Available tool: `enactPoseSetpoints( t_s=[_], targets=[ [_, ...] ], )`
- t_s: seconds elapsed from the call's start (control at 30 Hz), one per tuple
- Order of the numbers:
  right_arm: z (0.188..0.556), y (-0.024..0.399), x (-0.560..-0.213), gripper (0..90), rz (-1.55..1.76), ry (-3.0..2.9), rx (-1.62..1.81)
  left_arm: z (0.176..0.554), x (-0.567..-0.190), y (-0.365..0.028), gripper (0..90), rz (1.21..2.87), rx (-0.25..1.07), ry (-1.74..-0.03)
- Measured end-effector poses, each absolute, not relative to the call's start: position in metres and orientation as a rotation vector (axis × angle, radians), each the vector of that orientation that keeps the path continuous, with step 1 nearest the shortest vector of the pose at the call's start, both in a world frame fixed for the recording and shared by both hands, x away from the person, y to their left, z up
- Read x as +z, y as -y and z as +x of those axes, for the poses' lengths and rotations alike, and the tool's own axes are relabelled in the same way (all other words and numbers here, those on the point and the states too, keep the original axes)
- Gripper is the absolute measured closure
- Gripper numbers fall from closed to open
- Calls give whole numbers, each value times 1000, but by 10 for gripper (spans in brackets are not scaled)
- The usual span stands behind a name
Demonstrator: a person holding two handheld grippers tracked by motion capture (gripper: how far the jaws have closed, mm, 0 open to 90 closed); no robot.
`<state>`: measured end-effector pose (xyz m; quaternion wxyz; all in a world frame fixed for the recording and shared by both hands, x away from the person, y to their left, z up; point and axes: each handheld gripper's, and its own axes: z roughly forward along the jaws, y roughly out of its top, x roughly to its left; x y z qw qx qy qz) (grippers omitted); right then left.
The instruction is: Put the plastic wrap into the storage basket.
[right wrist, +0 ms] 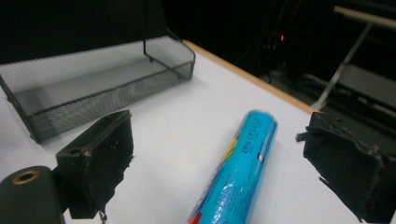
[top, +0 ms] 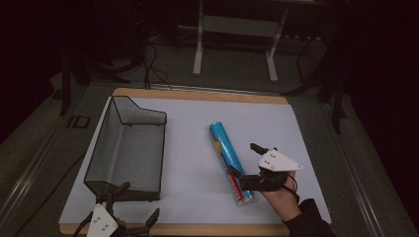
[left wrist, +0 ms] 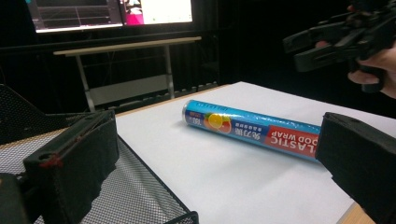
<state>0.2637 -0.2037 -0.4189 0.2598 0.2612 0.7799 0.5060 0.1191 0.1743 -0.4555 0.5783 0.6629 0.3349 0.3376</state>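
A blue roll of plastic food wrap [top: 230, 163] lies slantwise on the white sheet, right of the middle. My right gripper [top: 245, 159], held in a hand, hovers just right of the roll's near half with its jaws wide apart, and nothing touches them. In the right gripper view the roll [right wrist: 243, 163] lies below and ahead, between the two spread jaws of the right gripper [right wrist: 224, 163]. My left gripper [top: 137, 203] sits open at the near left table edge, beside a black mesh tray [top: 126, 148]. The left gripper view looks over the tray's corner [left wrist: 140, 186] at the roll [left wrist: 252, 128] and the right gripper [left wrist: 327, 42].
The white sheet [top: 197, 123] covers a wooden tabletop whose edge [top: 197, 95] shows at the far side. A metal stand [top: 234, 29] stands on the floor behind the table. Screens [left wrist: 112, 11] glow in the dark background. The mesh tray [right wrist: 93, 88] has nothing in it.
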Motion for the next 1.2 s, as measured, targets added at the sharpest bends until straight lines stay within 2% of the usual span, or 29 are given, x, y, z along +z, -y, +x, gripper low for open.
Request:
enactPoseSetpoints(
  t_s=[0.7,1.2],
  targets=[
    [327,167,-448,88,881,-2296,1218,119,-456,-176,1,1558,793,-776],
    [364,153,-478,99,1156,-2428,925,118,-457,-174,1,1566,823,-776]
  ],
)
